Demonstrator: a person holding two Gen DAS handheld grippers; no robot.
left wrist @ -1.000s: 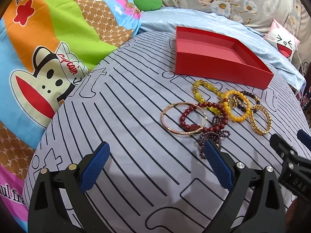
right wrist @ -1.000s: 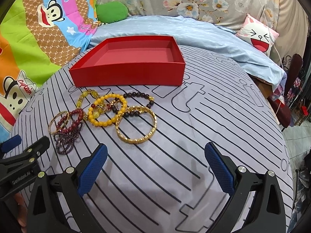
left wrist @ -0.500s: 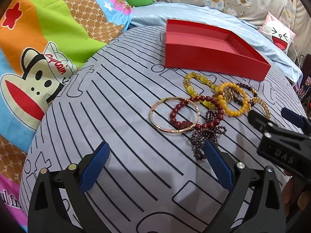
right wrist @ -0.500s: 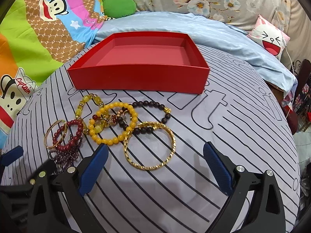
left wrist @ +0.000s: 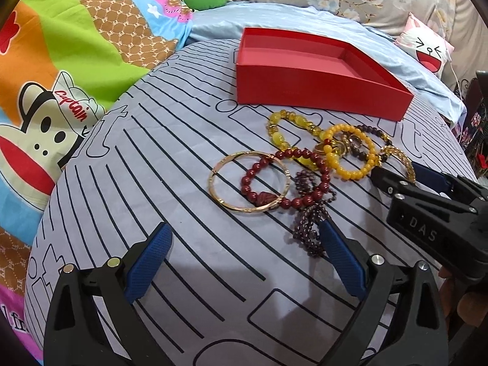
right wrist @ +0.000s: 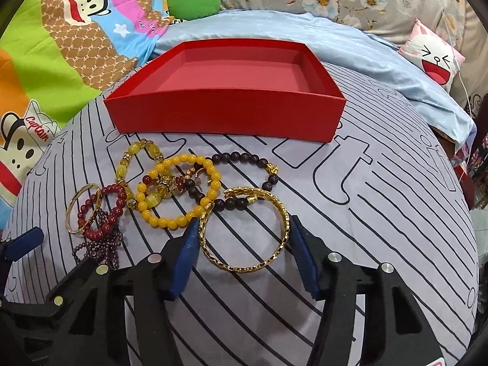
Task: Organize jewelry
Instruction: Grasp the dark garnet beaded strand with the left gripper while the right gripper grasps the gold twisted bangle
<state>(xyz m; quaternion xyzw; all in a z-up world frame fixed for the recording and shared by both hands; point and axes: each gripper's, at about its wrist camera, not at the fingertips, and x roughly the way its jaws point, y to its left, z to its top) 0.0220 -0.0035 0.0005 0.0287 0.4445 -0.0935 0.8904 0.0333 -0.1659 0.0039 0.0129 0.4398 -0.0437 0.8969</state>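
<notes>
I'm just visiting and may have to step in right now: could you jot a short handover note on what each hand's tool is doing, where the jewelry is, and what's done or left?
Right tool: jaws have just been closing around the gold bangle; pads sit at its two sides, and a firm grip is not certain.
Left tool: open, holding nothing, hanging over the cloth near the purple beads.
Jewelry: all bracelets lie in a cluster on the striped cloth, in front of the red box.
Done: nothing is in the box.
Left: lift the bangle into the box, then move the other bracelets one at a time.
</notes>
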